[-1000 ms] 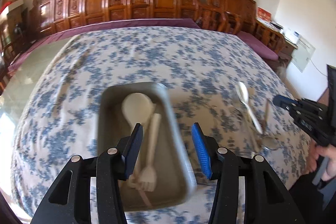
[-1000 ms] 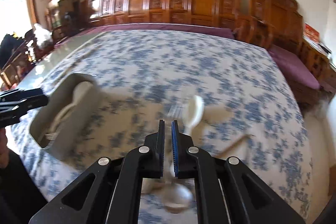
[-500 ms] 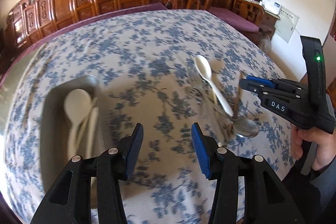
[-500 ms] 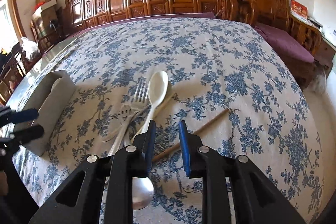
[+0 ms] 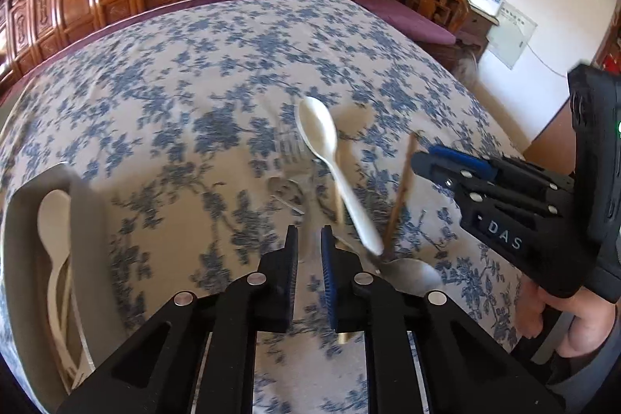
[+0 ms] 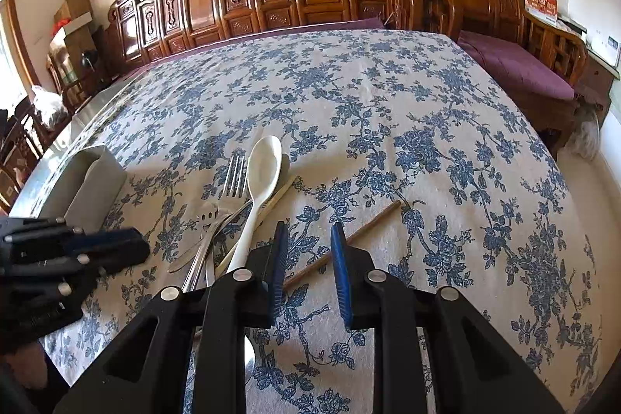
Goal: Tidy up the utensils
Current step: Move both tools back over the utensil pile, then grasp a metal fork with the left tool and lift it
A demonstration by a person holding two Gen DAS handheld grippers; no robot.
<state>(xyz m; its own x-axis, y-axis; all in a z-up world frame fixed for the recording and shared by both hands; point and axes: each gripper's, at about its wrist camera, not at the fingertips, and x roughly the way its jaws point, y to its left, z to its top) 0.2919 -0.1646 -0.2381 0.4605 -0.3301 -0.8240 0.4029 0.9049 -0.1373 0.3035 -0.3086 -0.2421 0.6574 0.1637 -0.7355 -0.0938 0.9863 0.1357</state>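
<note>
Two views along my hand-held tongs over a table with a blue-flowered tablecloth (image 6: 388,103).

My left gripper (image 5: 308,231) points steeply down at the cloth. Its jaws have just been closing and now stand almost pressed together, with only a narrow slit between them. A blurred grey streak, perhaps a metal handle, shows in that slit; I cannot tell whether the pads pinch it. The loose utensils lie just beyond and to the right of these tips: a white spoon (image 5: 330,158) lying slantwise, a metal fork (image 5: 289,142) to its left, and the bowl of a metal spoon (image 5: 411,270) just beside my right finger. A grey utensil bin (image 5: 93,220) sits at the left, well apart from the tips, with another white spoon (image 5: 54,216) inside.

My right gripper (image 6: 309,226) has just been opening; its jaws are spread a little with nothing between them. A brown chopstick (image 6: 372,220) lies on the cloth beneath, crossing the gap slantwise. The white spoon and fork lie just left of my left finger. My hand (image 5: 574,321) grips the right gripper's handle.
</note>
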